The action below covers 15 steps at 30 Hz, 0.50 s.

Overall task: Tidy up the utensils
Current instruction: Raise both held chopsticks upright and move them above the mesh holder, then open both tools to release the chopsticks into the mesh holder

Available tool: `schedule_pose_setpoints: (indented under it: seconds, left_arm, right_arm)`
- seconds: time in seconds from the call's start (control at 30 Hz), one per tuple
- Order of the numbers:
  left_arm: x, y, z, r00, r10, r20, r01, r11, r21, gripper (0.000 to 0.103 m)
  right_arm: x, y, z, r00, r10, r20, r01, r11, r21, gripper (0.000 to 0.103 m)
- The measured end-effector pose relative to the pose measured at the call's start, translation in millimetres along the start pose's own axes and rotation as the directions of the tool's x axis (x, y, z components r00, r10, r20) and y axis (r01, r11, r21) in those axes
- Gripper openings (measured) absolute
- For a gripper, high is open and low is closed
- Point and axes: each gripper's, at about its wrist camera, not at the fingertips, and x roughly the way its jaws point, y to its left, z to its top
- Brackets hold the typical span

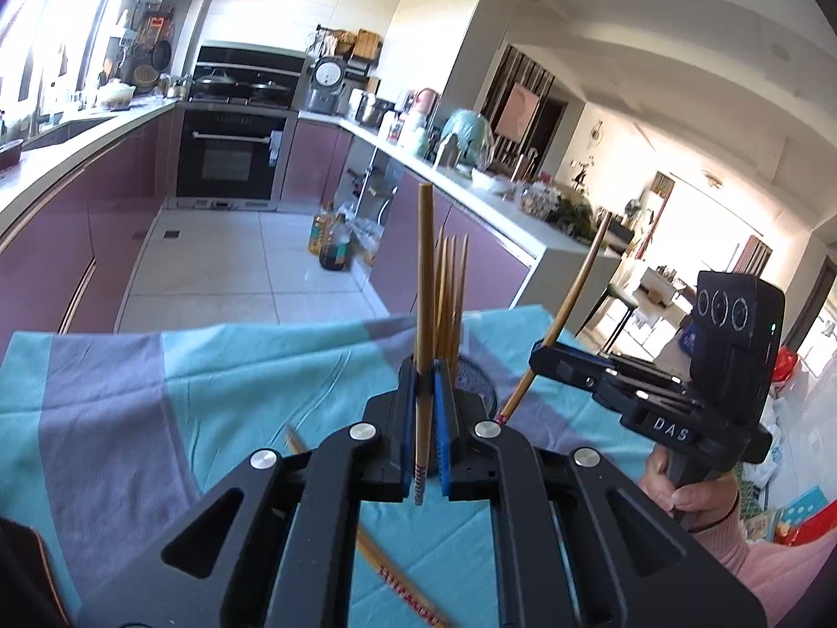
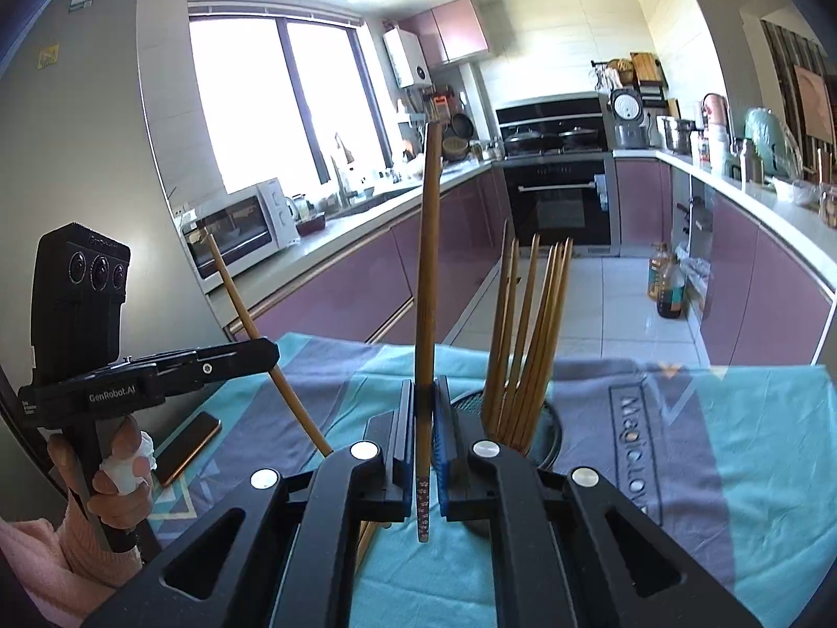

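Observation:
My left gripper (image 1: 426, 392) is shut on a brown chopstick (image 1: 425, 282) that stands upright, patterned end down. My right gripper (image 2: 423, 408) is shut on another chopstick (image 2: 426, 261), also upright. In the left wrist view the right gripper (image 1: 544, 353) shows at the right, holding its chopstick (image 1: 575, 303) tilted. In the right wrist view the left gripper (image 2: 269, 353) shows at the left with its tilted chopstick (image 2: 251, 324). Several chopsticks (image 2: 528, 340) stand in a dark round holder (image 2: 549, 429) on the cloth, just right of my right gripper. The holder (image 1: 478, 382) sits behind my left gripper.
The table carries a teal and grey cloth (image 1: 183, 392). A loose chopstick (image 1: 397, 581) lies on it under my left gripper. A phone (image 2: 188, 447) lies at the left edge. Kitchen counters, an oven (image 1: 230, 157) and oil bottles (image 1: 332, 243) on the floor lie beyond.

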Motion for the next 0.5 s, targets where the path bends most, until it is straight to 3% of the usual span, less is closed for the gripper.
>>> schedule_pose_setpoints:
  seconds: [0.27, 0.5]
  left_arm:
    - [1.3, -15.3, 37.0, 0.997, -0.037, 0.063, 0.035, 0.999, 0.034, 0.007]
    - [5.2, -31.4, 53.4, 0.995, -0.011, 0.098, 0.003, 0.997, 0.078, 0.007]
  right_arm:
    - [-9.5, -6.3, 26.1, 0.998, -0.026, 0.06, 0.028, 0.999, -0.025, 0.006]
    - [-7.3, -16.9, 38.1, 0.994, -0.055, 0.091, 0.056, 0.998, -0.011, 0.006]
